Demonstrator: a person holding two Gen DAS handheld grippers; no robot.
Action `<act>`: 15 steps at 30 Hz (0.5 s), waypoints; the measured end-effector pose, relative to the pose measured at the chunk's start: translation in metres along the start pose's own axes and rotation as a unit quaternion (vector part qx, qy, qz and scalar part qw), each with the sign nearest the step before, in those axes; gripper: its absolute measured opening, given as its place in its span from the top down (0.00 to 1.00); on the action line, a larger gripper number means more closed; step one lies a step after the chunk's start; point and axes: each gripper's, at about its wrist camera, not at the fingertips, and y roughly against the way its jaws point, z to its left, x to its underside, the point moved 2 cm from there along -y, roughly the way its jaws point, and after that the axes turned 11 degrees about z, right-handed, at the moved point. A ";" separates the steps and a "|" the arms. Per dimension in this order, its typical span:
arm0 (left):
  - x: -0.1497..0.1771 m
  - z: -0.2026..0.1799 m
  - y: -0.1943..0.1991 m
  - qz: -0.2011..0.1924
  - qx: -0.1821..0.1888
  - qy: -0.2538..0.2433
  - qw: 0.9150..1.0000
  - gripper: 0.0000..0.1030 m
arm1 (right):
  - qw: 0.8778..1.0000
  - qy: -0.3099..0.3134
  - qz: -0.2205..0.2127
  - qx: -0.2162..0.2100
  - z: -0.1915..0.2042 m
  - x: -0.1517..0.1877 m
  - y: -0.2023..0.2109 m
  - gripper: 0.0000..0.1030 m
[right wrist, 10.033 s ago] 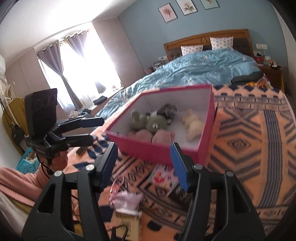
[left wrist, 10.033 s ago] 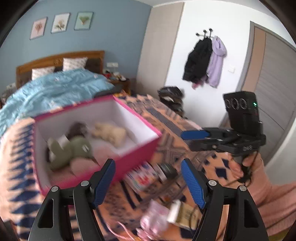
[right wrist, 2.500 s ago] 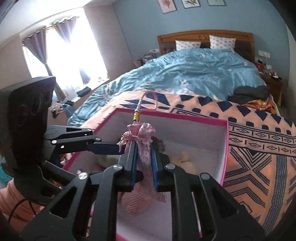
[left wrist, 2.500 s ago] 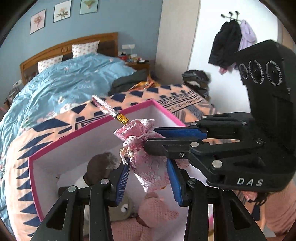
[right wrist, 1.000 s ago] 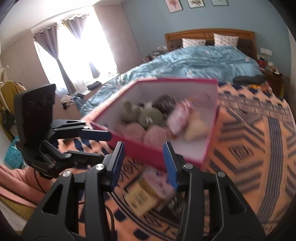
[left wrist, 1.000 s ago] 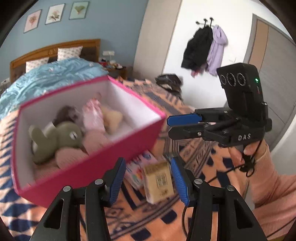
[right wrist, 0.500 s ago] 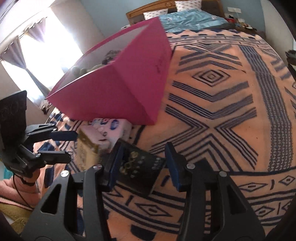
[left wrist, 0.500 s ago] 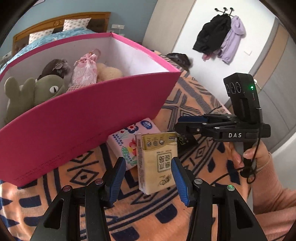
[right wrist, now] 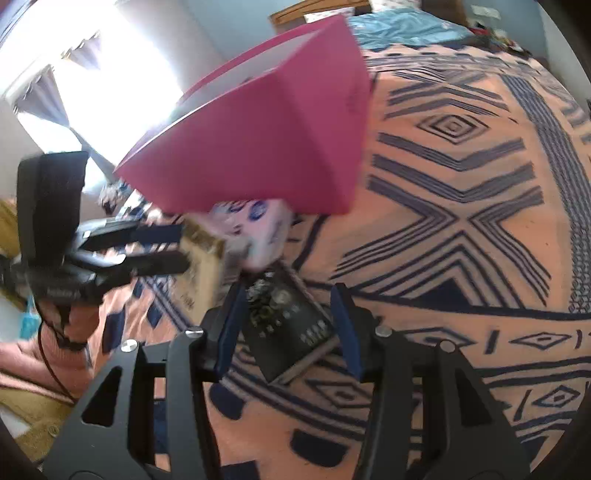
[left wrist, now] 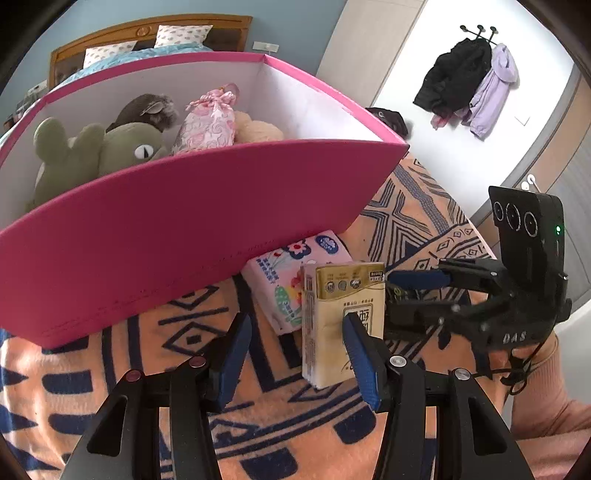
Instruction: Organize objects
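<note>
A pink box (left wrist: 177,221) stands on the patterned blanket and holds a green plush (left wrist: 92,151), a brown plush, a cream plush and a pink drawstring pouch (left wrist: 207,125). My left gripper (left wrist: 295,362) is open, its right finger in front of an upright beige tissue pack (left wrist: 332,314). A floral tissue pack (left wrist: 284,280) lies behind it against the box. My right gripper (right wrist: 288,328) is open around a flat black packet (right wrist: 288,325) on the blanket. It also shows in the left wrist view (left wrist: 417,288). The left gripper shows in the right wrist view (right wrist: 159,251).
The pink box (right wrist: 266,147) fills the upper middle of the right wrist view. The orange and navy blanket (right wrist: 461,221) stretches to the right. Coats (left wrist: 469,85) hang on the far wall. A bed headboard (left wrist: 147,33) is behind the box.
Both grippers have come lower and closer to the blanket. The left is now beside the beige tissue pack, the right straddles the black packet. The pouch lies in the box.
</note>
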 end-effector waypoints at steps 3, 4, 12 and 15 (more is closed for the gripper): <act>0.005 0.000 0.003 0.002 0.004 -0.006 1.000 0.50 | 1.000 0.017 0.009 -0.011 0.011 0.004 -0.004 0.51; 0.006 -0.001 0.003 0.002 0.005 -0.008 1.000 0.50 | 1.000 0.024 0.011 -0.013 0.016 0.005 -0.005 0.51; 0.012 -0.008 0.002 0.002 0.024 -0.024 0.999 0.53 | 0.999 0.024 -0.040 -0.024 0.028 0.005 0.013 0.51; 0.013 -0.010 0.002 0.005 0.034 -0.026 0.999 0.61 | 0.998 0.024 -0.041 -0.035 0.036 0.003 0.009 0.57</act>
